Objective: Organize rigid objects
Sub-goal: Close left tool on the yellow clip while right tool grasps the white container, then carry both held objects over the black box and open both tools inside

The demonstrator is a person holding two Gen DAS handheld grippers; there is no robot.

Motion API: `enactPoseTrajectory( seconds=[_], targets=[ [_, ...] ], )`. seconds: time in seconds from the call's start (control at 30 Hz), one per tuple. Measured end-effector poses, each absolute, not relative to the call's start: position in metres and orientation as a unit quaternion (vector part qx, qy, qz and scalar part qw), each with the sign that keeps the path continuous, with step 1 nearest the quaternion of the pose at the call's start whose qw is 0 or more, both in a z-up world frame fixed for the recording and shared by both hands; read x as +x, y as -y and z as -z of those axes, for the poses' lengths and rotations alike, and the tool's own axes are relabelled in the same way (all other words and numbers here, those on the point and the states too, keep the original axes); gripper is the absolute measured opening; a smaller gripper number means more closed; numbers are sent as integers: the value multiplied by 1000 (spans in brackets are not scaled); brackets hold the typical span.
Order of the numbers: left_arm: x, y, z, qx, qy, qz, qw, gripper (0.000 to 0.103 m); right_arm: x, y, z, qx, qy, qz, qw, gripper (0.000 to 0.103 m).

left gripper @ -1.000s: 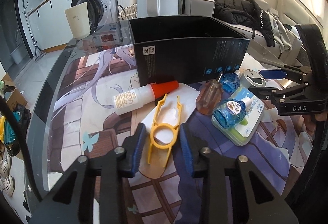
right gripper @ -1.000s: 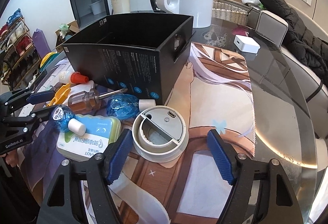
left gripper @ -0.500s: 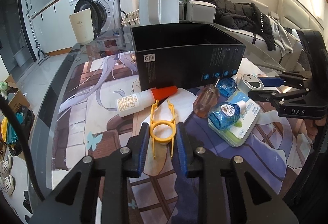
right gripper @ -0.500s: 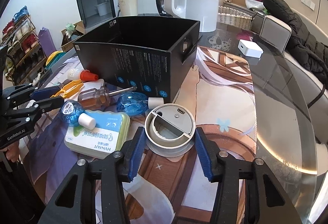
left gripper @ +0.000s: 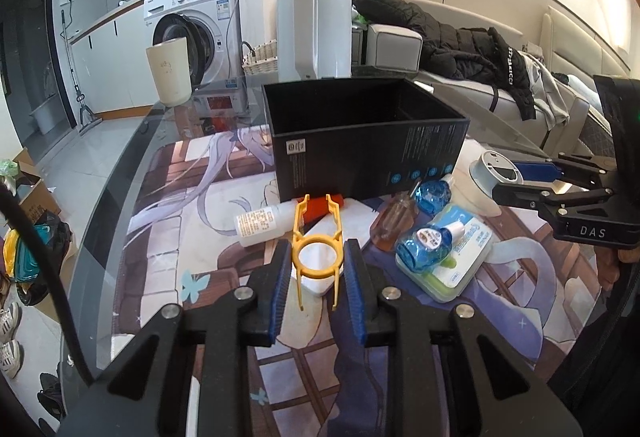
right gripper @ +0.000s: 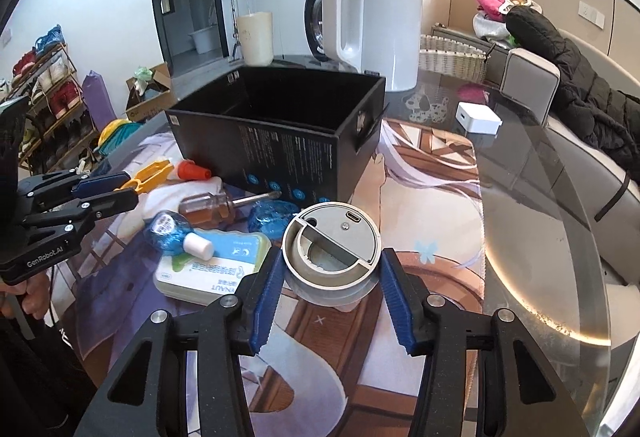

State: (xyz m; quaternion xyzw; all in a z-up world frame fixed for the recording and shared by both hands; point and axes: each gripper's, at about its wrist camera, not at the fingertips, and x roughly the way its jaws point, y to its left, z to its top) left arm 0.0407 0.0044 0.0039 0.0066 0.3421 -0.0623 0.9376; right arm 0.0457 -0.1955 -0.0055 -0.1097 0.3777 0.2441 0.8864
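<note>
The open black box (left gripper: 360,141) stands straight ahead of both grippers, so each load needs only a lift and a forward carry over its near wall; the left gripper (left gripper: 316,269) is clamped on the yellow tool (left gripper: 318,237), long axis pointing boxward. The right gripper (right gripper: 330,269) grips the round grey lid (right gripper: 332,237), just right of the box's corner. Everything rests on a printed mat (right gripper: 420,205) over a glass counter (right gripper: 540,197), kitchen behind.

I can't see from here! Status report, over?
Left gripper shut on yellow tool. Right gripper shut on grey round device. Black box open, unobstructed.
</note>
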Motion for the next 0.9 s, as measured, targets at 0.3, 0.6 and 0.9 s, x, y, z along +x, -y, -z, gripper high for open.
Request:
enactPoseTrajectory(
  seconds=[0.3,0.6,0.9],
  targets=[
    [28,1,-27,-2,-303,65,951,24,26,193,-19,-102,-326,-266,901,49],
    [22,-1,-45,-12,-273,63,960,24,20,182,-40,-97,-305,-276,906,49],
    [30,5,-60,-22,-257,71,964,24,21,168,-76,-95,-282,-271,915,49]
  ],
)
